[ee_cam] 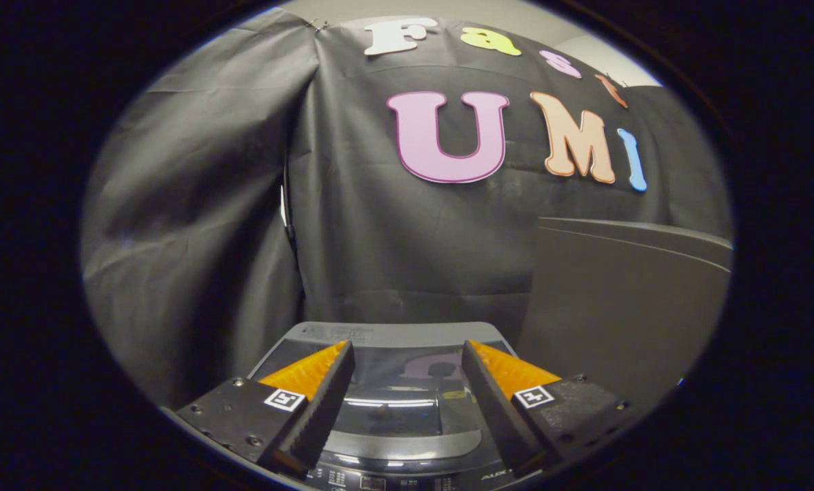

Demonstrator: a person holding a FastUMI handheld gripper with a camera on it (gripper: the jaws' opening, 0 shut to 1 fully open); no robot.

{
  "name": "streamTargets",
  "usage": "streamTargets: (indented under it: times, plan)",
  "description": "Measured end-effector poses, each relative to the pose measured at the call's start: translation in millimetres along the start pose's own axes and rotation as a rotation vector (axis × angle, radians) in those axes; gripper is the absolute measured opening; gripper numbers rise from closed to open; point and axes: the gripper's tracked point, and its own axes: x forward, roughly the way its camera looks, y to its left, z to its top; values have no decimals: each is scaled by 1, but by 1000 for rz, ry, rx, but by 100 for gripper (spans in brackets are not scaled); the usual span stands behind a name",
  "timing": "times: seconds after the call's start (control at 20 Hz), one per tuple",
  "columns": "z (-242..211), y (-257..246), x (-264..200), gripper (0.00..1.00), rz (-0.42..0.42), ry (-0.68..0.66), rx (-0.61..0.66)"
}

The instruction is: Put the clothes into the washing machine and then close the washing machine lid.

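A top-loading washing machine (380, 334) stands below and just ahead of my fingers, against the black cloth wall. Its dark glass lid (407, 409) lies flat and shut, reflecting the booth. A control panel (380, 477) runs along the near edge, under the fingers. My gripper (407, 354) hovers above the lid, open, with nothing between the two fingers. One finger (328, 399) reaches over the lid's left part, the other over its right.
A dark grey box-like panel (618, 300) stands right beside the machine, taller than its top. The black cloth wall (209, 225) hangs close behind and to the left of the machine.
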Motion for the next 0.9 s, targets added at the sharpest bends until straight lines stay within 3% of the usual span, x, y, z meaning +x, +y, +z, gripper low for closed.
streamTargets:
  times: [0.9]
  plan:
    - [20, -17, -125, 96, 60, -3, -11]
